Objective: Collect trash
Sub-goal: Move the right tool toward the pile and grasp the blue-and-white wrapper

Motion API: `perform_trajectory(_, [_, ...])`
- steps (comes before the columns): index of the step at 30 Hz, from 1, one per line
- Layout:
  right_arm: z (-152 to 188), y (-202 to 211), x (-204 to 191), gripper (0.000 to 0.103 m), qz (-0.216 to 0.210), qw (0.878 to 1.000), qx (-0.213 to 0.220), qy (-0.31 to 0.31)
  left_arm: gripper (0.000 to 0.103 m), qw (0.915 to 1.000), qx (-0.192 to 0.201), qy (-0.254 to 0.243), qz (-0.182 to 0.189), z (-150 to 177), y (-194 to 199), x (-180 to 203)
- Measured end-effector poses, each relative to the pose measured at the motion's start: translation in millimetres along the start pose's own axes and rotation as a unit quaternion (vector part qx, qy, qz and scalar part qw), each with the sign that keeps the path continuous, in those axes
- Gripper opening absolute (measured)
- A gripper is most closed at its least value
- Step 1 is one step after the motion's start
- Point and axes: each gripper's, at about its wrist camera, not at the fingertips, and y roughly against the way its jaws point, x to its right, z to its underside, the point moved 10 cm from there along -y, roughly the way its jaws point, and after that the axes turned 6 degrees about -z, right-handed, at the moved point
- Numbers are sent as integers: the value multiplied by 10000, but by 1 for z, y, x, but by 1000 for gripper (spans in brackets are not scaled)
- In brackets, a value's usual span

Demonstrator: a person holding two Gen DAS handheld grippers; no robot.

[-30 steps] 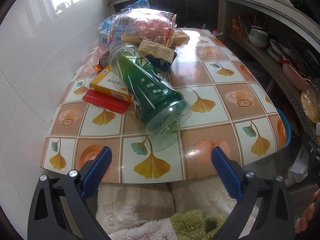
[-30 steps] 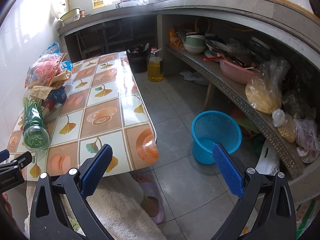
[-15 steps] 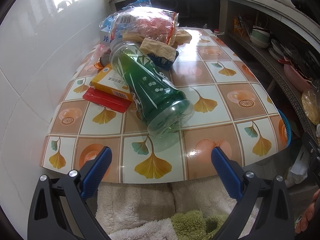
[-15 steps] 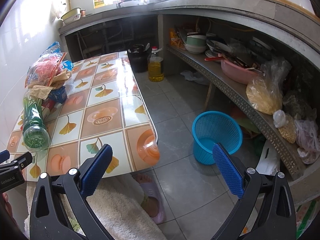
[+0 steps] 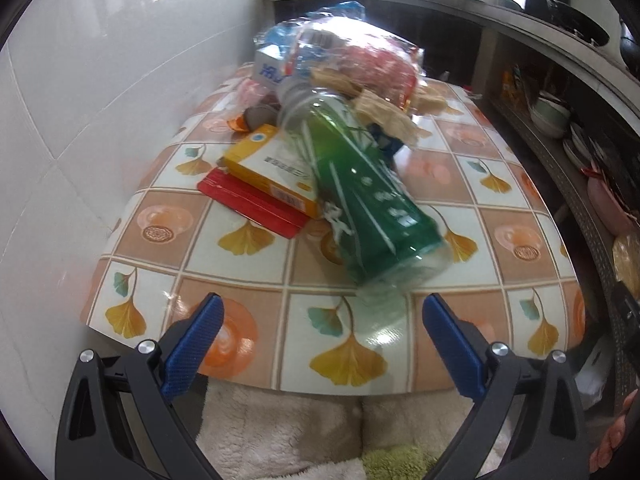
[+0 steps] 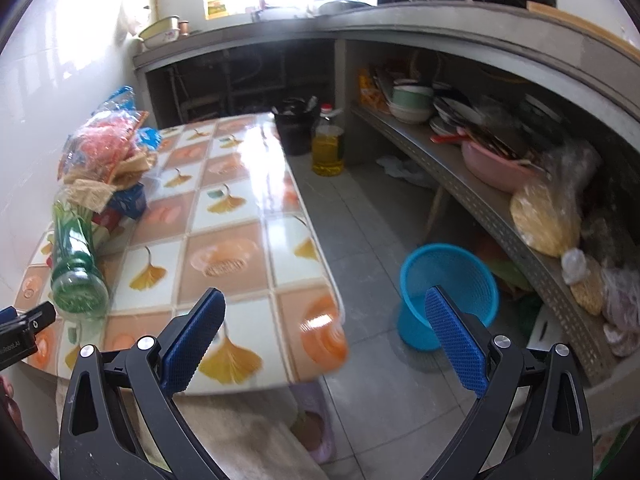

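Table (image 5: 256, 292) with glossy cloth, orange and white squares, yellow leaf prints; long side against white tiled wall. Green plastic bottle (image 5: 360, 196) lies on its side near front edge, base toward camera. Just left of bottle: yellow box (image 5: 264, 168) overlapping red flat pack (image 5: 248, 204). Behind bottle: heap of plastic bags (image 5: 360, 56), brown paper scraps (image 5: 384, 116). Rest of tabletop bare. Grey tiled floor (image 6: 360, 248) carries blue basket (image 6: 448, 292), oil bottle (image 6: 328, 148), black bucket (image 6: 294, 128).

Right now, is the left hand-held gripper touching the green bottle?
Apart. The left wrist view shows table between the open left hand-held gripper and the green bottle.
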Motion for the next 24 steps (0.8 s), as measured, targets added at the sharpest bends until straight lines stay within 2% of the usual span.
perform_trajectory(3, [-18,-3,-15,96,-221,9995,175,131,97,9999,20,110,2,-6,-5,-13])
perform_trajectory(8, [-50,-10,-52,96,-846,9944,467,432,97,9996,110,247,-76,-19,-14,-35])
perform_trajectory(14, [-81,-13,-98,96,-1339,9852,781,730,97,9994,321,140,-78,-35,-22,-49])
perform_trajectory(20, [-106,-23,-130,96,-1806,9775,769,773,97,9979,541,157,304,-55,-29,-58])
perform_trajectory(24, [-119,-29,-151,96,-1996,9737,718,828,97,9938,776,316,724,-72,-29,-63])
